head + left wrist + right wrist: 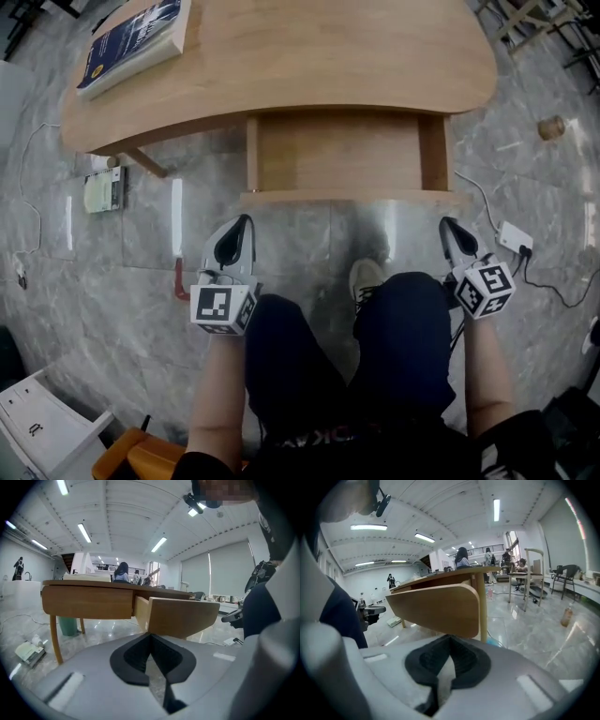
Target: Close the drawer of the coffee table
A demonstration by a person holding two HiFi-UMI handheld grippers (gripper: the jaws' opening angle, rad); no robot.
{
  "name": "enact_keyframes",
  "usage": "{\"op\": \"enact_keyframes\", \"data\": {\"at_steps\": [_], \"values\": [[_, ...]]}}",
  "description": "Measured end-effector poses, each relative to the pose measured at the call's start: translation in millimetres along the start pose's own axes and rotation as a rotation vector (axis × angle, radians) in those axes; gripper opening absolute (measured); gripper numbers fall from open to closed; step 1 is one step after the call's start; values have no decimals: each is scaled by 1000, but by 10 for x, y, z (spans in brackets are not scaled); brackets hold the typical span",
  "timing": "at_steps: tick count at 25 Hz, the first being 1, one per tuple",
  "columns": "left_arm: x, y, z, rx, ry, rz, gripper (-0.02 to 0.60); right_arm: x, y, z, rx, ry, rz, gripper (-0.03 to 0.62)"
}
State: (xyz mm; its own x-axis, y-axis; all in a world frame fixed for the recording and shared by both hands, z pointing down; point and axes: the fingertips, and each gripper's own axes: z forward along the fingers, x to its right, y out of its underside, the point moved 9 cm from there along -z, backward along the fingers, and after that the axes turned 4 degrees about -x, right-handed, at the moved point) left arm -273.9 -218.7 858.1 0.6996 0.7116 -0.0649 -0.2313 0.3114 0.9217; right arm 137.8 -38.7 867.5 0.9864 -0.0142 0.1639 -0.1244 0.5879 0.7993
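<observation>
Pulled-out drawer point(342, 155) lies just beyond left gripper point(244, 226) and right gripper point(449, 228).

Drawer point(342, 155): it sticks out of the coffee table point(309, 56) toward you.
Book point(131, 37): on the table top, off to your left.
Left gripper point(243, 228): just before the drawer's left corner, not touching.
Right gripper point(450, 229): just before the drawer's right corner, not touching.
Bottle point(551, 127): on the floor, right of the table.
</observation>
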Motion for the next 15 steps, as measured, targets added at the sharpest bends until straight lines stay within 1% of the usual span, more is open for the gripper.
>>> {"op": "enact_keyframes", "data": {"at_steps": [4,6,7,8,9,10,11,12,14,15], "values": [[-28,8,-51,-5,4,10,3,82,-19,-30,60,57,60,2],[3,-9,-55,-14,10,-10,3,135,-55,-112,68,75,68,4],[11,-21,-60,-18,11,-19,3,148,-73,-135,68,74,65,91],[16,-33,-66,-21,11,-22,3,154,-87,-143,66,71,58,150],[21,-42,-70,-23,12,-20,30,160,-98,-138,64,70,49,152],[28,-48,-71,-24,13,-13,82,168,-106,-128,67,73,39,168],[35,-52,-67,-24,12,-2,120,178,-113,-115,72,79,30,187],[41,-54,-60,-24,10,12,126,188,-115,-102,80,83,26,204],[53,-56,-30,-29,6,32,137,204,-120,-85,98,82,23,210],[65,-59,-3,-34,8,37,164,212,-130,-83,105,79,19,212]]}}
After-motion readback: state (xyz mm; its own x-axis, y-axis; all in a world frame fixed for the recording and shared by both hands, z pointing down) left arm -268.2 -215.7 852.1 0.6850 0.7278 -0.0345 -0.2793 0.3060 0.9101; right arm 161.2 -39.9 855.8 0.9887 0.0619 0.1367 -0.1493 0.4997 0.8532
